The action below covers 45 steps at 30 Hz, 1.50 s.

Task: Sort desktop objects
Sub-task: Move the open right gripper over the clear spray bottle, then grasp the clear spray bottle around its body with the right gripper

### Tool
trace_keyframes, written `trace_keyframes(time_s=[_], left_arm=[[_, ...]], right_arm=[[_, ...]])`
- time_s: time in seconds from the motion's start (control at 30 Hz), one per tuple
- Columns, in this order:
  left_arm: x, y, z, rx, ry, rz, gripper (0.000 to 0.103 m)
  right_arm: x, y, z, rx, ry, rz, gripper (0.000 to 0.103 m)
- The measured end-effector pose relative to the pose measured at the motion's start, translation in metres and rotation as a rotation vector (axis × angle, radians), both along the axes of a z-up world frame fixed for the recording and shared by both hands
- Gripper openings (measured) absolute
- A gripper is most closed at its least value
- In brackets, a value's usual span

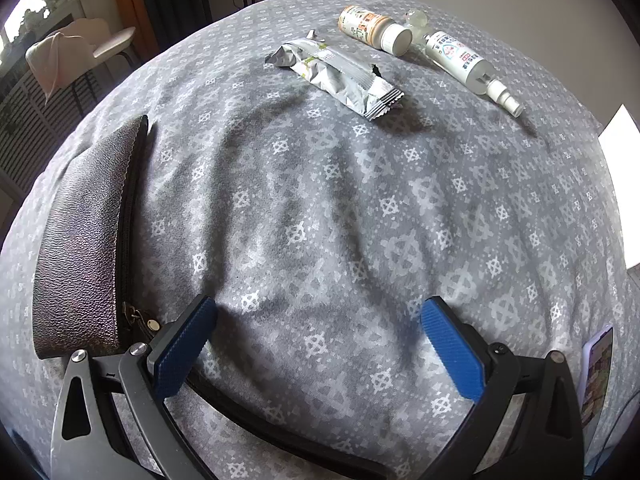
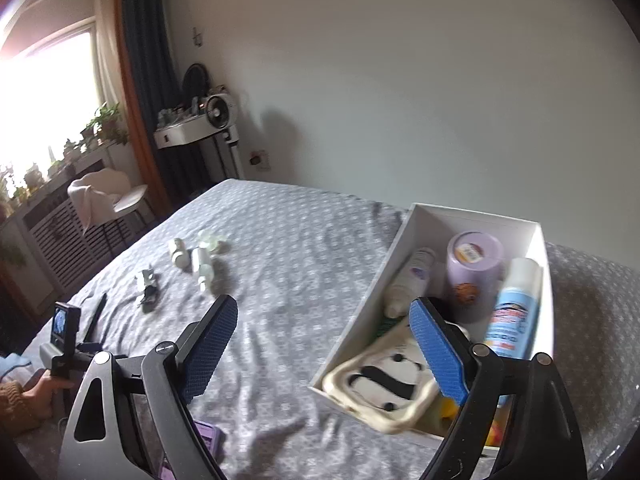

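Note:
On the grey patterned bedsheet lie a silver snack wrapper, an orange-and-white pill bottle and a white spray bottle, all far ahead of my left gripper. It is open, with only cloth between its fingers. A brown leather pouch lies just left of it. My right gripper is open and holds nothing. Its right finger shows in front of a white box, where a panda-patterned soft item lies over the near rim.
The box also holds a purple tub, a blue spray can and a white bottle. A phone lies at the right edge. A purple object sits under the right gripper. A hand is at lower left; a chair beyond.

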<state>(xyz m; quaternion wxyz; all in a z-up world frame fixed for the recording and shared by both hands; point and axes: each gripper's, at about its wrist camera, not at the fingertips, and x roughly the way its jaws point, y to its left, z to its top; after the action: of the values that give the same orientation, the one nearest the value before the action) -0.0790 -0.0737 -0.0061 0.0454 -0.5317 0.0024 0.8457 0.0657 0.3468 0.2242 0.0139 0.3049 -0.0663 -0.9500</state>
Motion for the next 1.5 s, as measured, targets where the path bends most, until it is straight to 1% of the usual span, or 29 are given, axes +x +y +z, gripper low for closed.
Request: trace_keyframes(time_s=[0.17, 0.33, 0.4, 0.57, 0.7, 0.77, 0.83, 0.93, 0.97, 1.0, 1.03, 1.07, 1.1, 1.17, 1.23, 1.27, 1.33, 1.43, 1.5], left_arm=[[0.001, -0.006, 0.0, 0.005, 0.002, -0.001, 0.103], [0.002, -0.018, -0.002, 0.025, 0.011, -0.01, 0.103], [0.003, -0.024, -0.002, 0.03, 0.018, -0.017, 0.103], [0.004, -0.04, -0.004, 0.058, 0.026, -0.029, 0.103], [0.004, -0.055, -0.005, 0.067, 0.032, -0.034, 0.103], [0.01, -0.056, -0.002, 0.069, 0.035, -0.035, 0.103], [0.011, -0.06, -0.002, 0.071, 0.038, -0.036, 0.103], [0.009, -0.063, -0.002, 0.073, 0.04, -0.037, 0.103], [0.009, -0.064, -0.002, 0.073, 0.041, -0.037, 0.103], [0.008, -0.064, -0.001, 0.072, 0.042, -0.037, 0.103], [0.007, -0.063, -0.002, 0.07, 0.043, -0.037, 0.103], [0.007, -0.064, -0.001, 0.069, 0.044, -0.037, 0.103], [0.008, -0.062, 0.0, 0.069, 0.044, -0.037, 0.103], [0.007, -0.064, 0.001, 0.068, 0.044, -0.036, 0.103], [0.002, -0.063, 0.0, 0.064, 0.043, -0.035, 0.103], [0.0, -0.062, 0.001, 0.062, 0.042, -0.034, 0.103], [-0.004, -0.062, 0.001, 0.059, 0.04, -0.033, 0.103], [0.001, -0.051, 0.006, 0.053, 0.037, -0.029, 0.103], [-0.003, -0.056, 0.005, 0.051, 0.035, -0.026, 0.103]], right_arm=[[-0.047, -0.063, -0.021, 0.038, -0.078, 0.13, 0.088], [-0.111, -0.121, -0.055, 0.07, -0.206, 0.248, 0.088], [-0.14, -0.144, -0.066, 0.09, -0.246, 0.276, 0.088], [-0.218, -0.196, -0.098, 0.084, -0.363, 0.323, 0.088], [-0.267, -0.235, -0.126, 0.157, -0.433, 0.389, 0.088], [-0.289, -0.249, -0.139, 0.2, -0.457, 0.394, 0.088], [-0.309, -0.255, -0.154, 0.216, -0.481, 0.385, 0.088], [-0.332, -0.252, -0.171, 0.171, -0.524, 0.363, 0.088], [-0.336, -0.251, -0.177, 0.168, -0.531, 0.355, 0.083], [-0.338, -0.251, -0.182, 0.177, -0.537, 0.35, 0.068], [-0.339, -0.251, -0.187, 0.187, -0.547, 0.346, 0.064], [-0.337, -0.249, -0.187, 0.185, -0.529, 0.341, 0.057], [-0.333, -0.246, -0.184, 0.173, -0.507, 0.333, 0.04], [-0.322, -0.239, -0.176, 0.141, -0.493, 0.33, 0.039], [-0.302, -0.233, -0.164, 0.113, -0.462, 0.331, 0.039], [-0.289, -0.229, -0.156, 0.083, -0.448, 0.332, 0.039], [-0.258, -0.22, -0.137, 0.012, -0.424, 0.334, 0.039], [-0.205, -0.199, -0.104, -0.066, -0.389, 0.33, 0.039], [-0.167, -0.175, -0.077, -0.088, -0.351, 0.308, 0.039]])
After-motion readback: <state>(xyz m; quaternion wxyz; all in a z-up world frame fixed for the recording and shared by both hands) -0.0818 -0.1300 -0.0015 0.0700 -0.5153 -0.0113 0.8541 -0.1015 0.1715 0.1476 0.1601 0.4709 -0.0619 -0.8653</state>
